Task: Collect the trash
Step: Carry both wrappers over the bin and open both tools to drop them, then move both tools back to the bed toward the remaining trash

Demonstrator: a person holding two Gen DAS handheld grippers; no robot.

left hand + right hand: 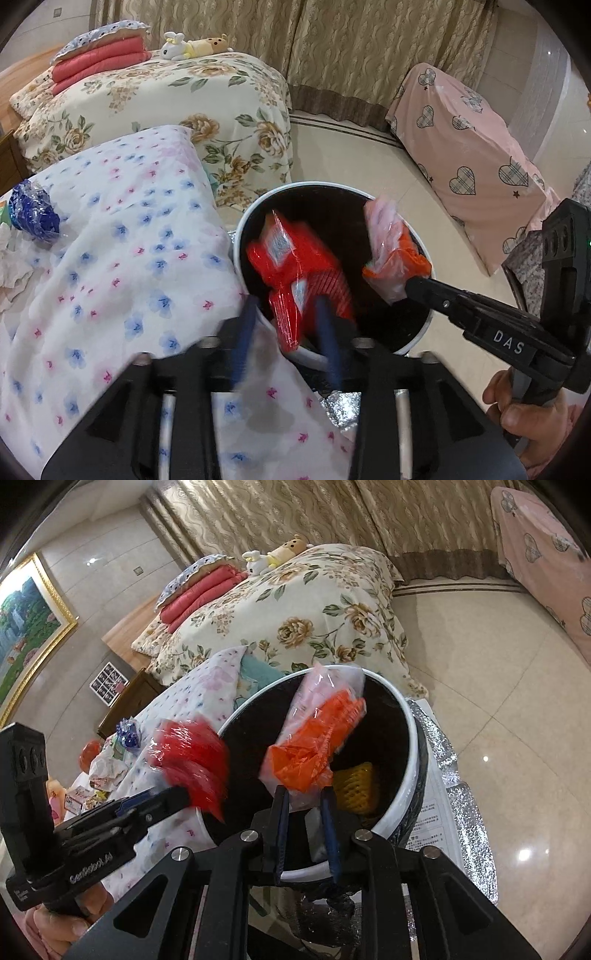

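Observation:
A round bin (417, 338) with a white rim and black inside stands beside the table; it also shows in the right wrist view (415, 738). My left gripper (288, 308) is open over the bin's near rim, and a red plastic wrapper (295, 266) lies blurred between and past its fingers; the wrapper also shows in the right wrist view (192, 760). My right gripper (304, 794) is open around an orange and pink plastic wrapper (314, 746) over the bin; the same wrapper shows in the left wrist view (391, 247). A yellow foam net (356, 786) lies inside the bin.
A flowered cloth (122, 258) covers the table at left, with a blue wrapper (33, 214) and white crumpled paper (11, 266) on it. More litter (107, 768) shows there. A floral bed (166, 99) stands behind. Silver foil (465, 812) lies under the bin.

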